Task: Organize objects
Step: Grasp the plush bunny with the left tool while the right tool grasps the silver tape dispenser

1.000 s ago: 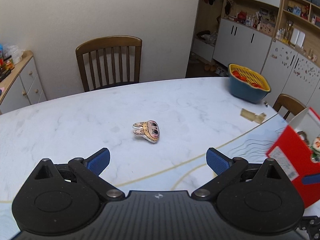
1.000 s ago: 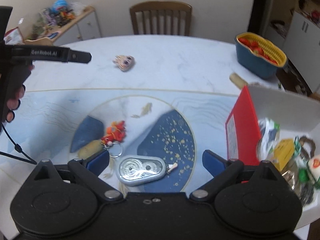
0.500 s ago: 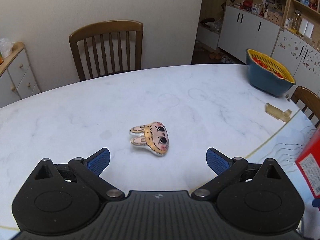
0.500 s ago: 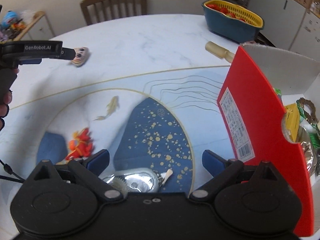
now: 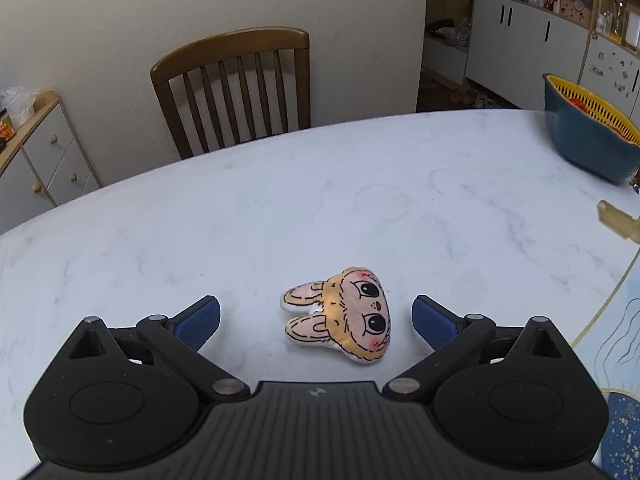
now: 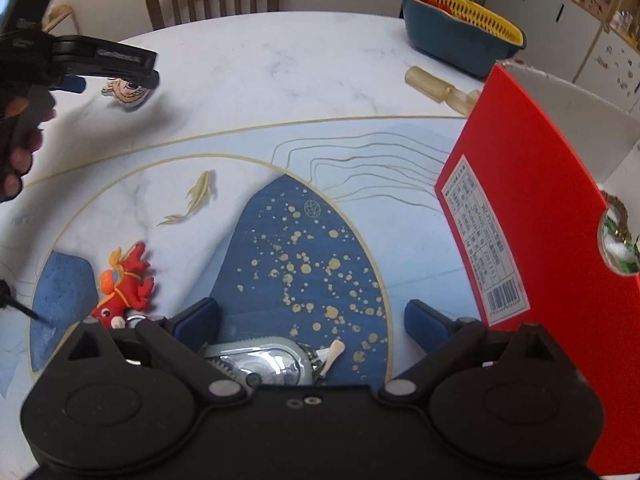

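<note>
Both grippers stood wide open, holding nothing; I positioned the left gripper [image 5: 316, 318] straddling the bunny plush [image 5: 346, 316] near the tabletop's [image 5: 280, 208] far edge for grasping.

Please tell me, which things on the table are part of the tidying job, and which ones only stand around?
Part of the job:
bunny plush, between the open left tongs
red dragon toy
silver case
red box

Only standing around:
blue basket
chair
cabinets

Bunny plush [image 5: 344, 316] on table [image 5: 280, 208]; chair [image 5: 236, 88] behind
</note>
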`<state>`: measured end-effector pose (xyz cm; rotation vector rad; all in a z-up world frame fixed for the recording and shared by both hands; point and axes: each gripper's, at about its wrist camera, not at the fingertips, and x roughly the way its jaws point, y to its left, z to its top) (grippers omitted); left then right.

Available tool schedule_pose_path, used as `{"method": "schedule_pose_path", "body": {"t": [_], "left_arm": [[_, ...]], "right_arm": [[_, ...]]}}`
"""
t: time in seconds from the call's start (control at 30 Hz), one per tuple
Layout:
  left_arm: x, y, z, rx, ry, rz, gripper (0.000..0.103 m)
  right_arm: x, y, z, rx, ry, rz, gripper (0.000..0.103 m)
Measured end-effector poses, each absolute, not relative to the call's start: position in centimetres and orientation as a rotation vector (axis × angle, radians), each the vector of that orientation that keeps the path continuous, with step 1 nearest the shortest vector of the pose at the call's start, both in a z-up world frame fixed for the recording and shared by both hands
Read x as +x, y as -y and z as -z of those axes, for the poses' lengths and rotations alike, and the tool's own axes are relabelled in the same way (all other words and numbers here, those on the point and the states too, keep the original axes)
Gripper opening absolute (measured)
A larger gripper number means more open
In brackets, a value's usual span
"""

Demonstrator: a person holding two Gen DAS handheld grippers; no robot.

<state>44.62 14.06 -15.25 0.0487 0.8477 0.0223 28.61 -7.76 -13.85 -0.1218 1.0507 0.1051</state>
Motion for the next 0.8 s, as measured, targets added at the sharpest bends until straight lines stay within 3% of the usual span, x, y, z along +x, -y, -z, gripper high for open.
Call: {"method": "schedule_pose_path", "body": {"t": [0.23,0.43,0.63,0.8], "left_arm": [[45.0,-14.2,15.9,0.045,-0.853,-0.03,0.102],[45.2,-14.3,16.0,0.022,-0.857,-0.016,0.094],[45.0,-14.0,15.8,0.027,-0.845,0.01,0.074],[44.8,-13.6,15.5,0.042,-0.845,0.029,0.057]], "right_arm": [[26.6,9.1,14.0,-0.087,-1.088,-0.13,0.099],[24.4,10.4,13.8,-0.086,-1.127,-0.142,0.099],[22.3,11.3,13.6,-0.102,-1.145,-0.154,0.097],[21.4,11.1,13.0,-0.123,-1.124,-0.199,0.082]]}}
